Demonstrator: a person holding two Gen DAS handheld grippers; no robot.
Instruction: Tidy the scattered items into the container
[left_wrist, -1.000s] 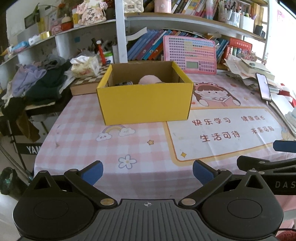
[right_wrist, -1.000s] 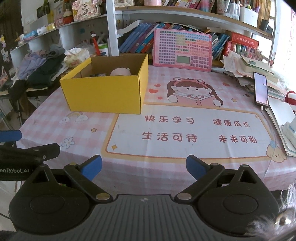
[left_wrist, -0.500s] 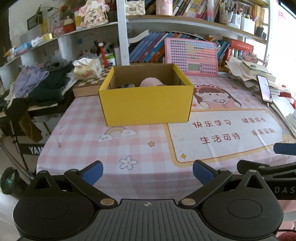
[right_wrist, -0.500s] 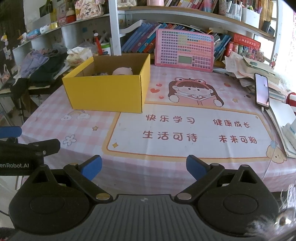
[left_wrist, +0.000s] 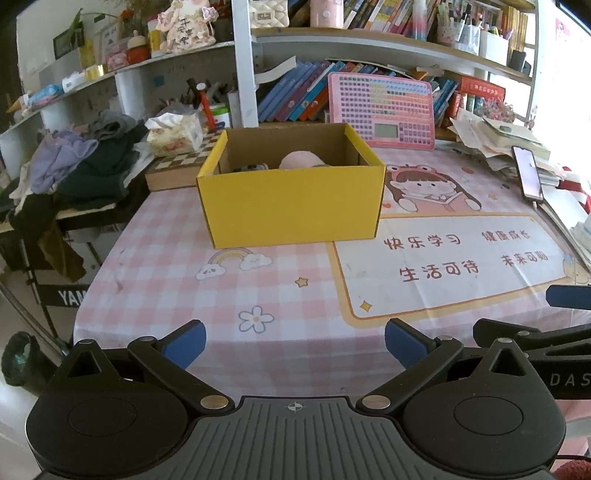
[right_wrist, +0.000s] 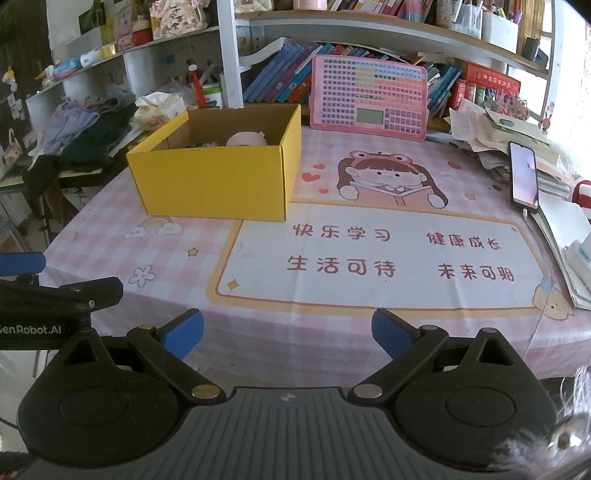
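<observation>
In the left wrist view, the left gripper (left_wrist: 293, 341), black tongs with blue pads, stands wide open with nothing between its fingers, low at 6 o'clock over the near edge of the pink checked tablecloth (left_wrist: 229, 295). The open yellow cardboard box (left_wrist: 291, 206) sits at 12 o'clock from the tongs, well apart from them, and compared with a second ago it appears a little further off and lower in the picture, so the gripper has drawn back and risen slightly. Inside the box a rounded pale pink soft item (left_wrist: 301, 161) shows above the front wall, with a darker small item (left_wrist: 249, 168) at its 9 o'clock; what that one is I cannot tell. The other gripper's black arm pokes in at 3 o'clock. In the right wrist view, the right gripper (right_wrist: 287, 332) is likewise spread wide and empty, and the same yellow box (right_wrist: 218, 184) lies toward 11 o'clock, well apart; here too the view has pulled back a touch since the earlier frames. The cloth between tongs and box carries nothing loose. A dark smartphone (right_wrist: 523, 181) lies at 2 o'clock beside a heap of papers (right_wrist: 495, 133), which look like desk clutter rather than scattered items. My judgement: with both tongs empty and retreating, and the visible items already in the box, the tidying looks finished or nearly so.
</observation>
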